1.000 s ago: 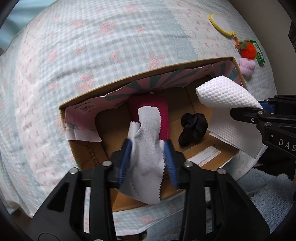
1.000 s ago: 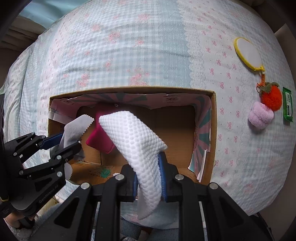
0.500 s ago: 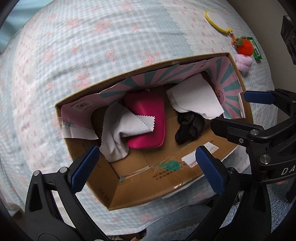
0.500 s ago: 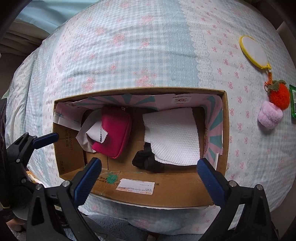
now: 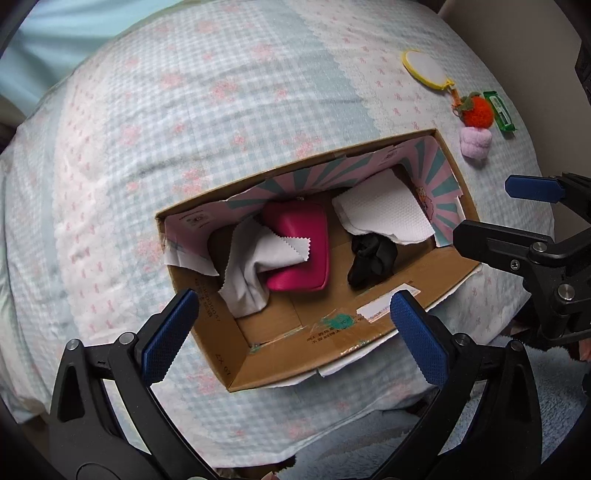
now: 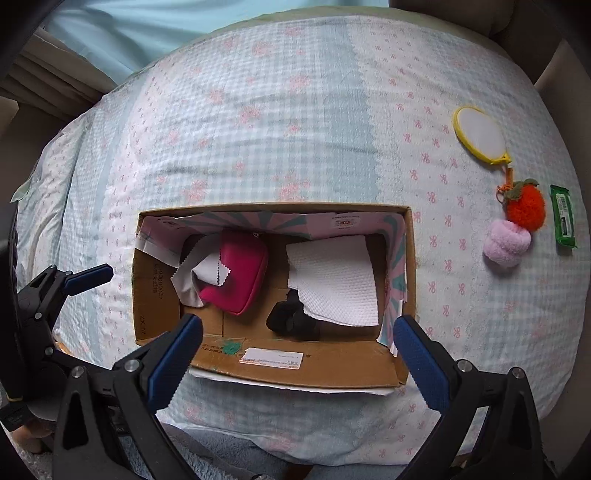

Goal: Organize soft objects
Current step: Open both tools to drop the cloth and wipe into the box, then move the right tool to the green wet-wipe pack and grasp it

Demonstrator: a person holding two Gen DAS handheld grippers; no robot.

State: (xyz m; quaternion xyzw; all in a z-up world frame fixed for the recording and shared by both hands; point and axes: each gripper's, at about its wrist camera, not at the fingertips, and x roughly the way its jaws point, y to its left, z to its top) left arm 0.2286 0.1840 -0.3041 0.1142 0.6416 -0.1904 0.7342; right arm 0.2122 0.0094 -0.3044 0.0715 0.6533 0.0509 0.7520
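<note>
Bed (image 6: 295, 110) fills both views; cover is pale blue-white gingham with pink bow and flower print. Light blue fabric (image 6: 184, 29) at its far edge. Beige wall (image 5: 498, 44) to the right. Soft, even light

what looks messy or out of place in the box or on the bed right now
In the cardboard box, the grey cloth lies crumpled, draped half over the pink pouch, and the white towel partly covers a black item. The orange pompom and pink puff lie outside on the bedspread.
</note>
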